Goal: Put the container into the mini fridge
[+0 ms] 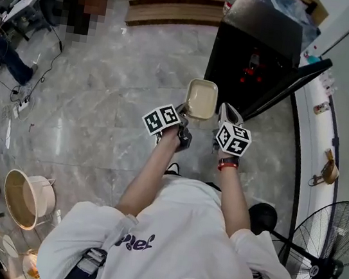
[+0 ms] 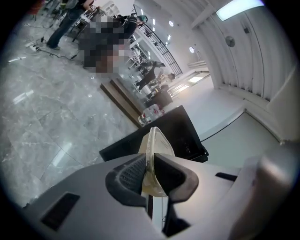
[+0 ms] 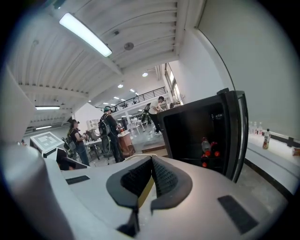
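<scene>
Container: beige, shallow, rounded corners, open side up. It is carried in the air just in front of the mini fridge, outside its opening, above the grey stone floor.
Container, left gripper view: seen edge-on, the rim rises out from between the pads towards the fridge.
Left gripper: on the container's side away from the fridge door. Jaws are drawn in to a narrow gap and clamp the thin wall, one pad on each face.
Right gripper: on the container's side nearer the fridge door. Jaws are nearly together and pinch a thin yellowish edge of the container, which shows between the ribbed pads.
Marker cubes: one on each gripper, on the side away from the fridge, left and right.
Mini fridge: black, standing on the floor, with its mouth facing the person.
Door: swung wide open to the right side of the fridge mouth, as seen from the head.
Fridge interior: dark. Red-capped bottles sit on a shelf deep inside.
Wooden steps: on the floor beyond the fridge's left side.
White ledge: runs past the open door, on the door's far side, with small items on it.
Fan: well back from the fridge, beside the person's right shoulder.
Round basket: far from the fridge, on the floor behind the person's left.
People: standing at tables in the room off to the left of the fridge, in the right gripper view.
</scene>
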A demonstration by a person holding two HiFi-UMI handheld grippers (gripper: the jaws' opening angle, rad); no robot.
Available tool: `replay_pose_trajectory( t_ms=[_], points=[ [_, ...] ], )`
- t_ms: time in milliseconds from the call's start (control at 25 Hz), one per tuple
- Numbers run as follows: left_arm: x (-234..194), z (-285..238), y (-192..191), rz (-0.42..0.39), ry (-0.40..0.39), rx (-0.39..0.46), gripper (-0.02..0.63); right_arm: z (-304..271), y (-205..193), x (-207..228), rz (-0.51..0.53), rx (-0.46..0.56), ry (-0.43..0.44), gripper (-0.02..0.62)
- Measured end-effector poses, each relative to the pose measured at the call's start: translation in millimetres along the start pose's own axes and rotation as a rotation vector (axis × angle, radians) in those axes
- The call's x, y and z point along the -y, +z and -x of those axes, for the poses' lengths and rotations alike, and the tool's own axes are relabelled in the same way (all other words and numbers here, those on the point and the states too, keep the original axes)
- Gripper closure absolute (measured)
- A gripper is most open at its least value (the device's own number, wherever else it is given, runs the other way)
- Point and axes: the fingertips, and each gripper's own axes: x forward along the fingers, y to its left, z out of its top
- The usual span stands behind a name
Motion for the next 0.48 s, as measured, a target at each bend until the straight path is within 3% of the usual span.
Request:
replay_pose_trajectory(
  t_ms=[480],
  points=[
    [9, -48, 22, -0.093, -0.081, -0.105, 0.54, -10, -4, 22, -0.062, 0.056, -0.15, 0.58]
  ],
)
